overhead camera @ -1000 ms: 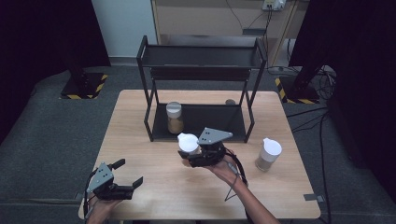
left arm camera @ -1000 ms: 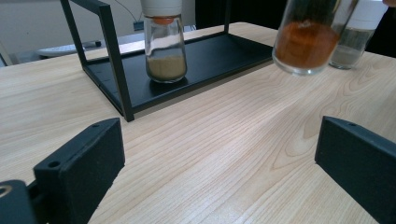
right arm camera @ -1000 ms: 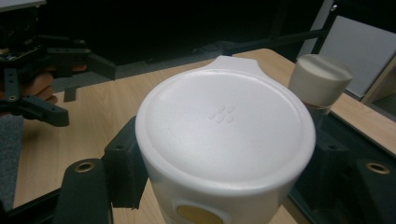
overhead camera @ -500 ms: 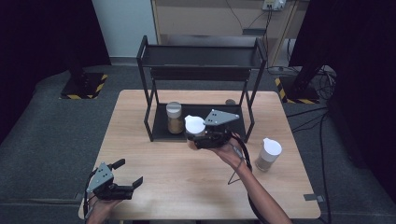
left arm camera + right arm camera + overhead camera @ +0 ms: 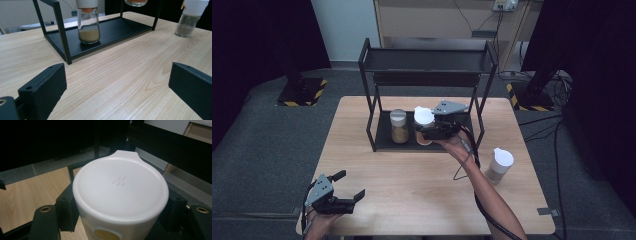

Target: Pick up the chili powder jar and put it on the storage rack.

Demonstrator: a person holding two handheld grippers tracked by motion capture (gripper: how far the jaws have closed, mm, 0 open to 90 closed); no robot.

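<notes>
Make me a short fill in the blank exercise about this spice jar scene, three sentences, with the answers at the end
The right gripper is shut on a spice jar with a ____ cap.
The jar already on the rack stands on its ____ shelf.
The left gripper rests near the table's front edge with its jaws ____.
A third jar stands on the ____, to the right of the rack.

Missing words: white; bottom; open; table
</notes>
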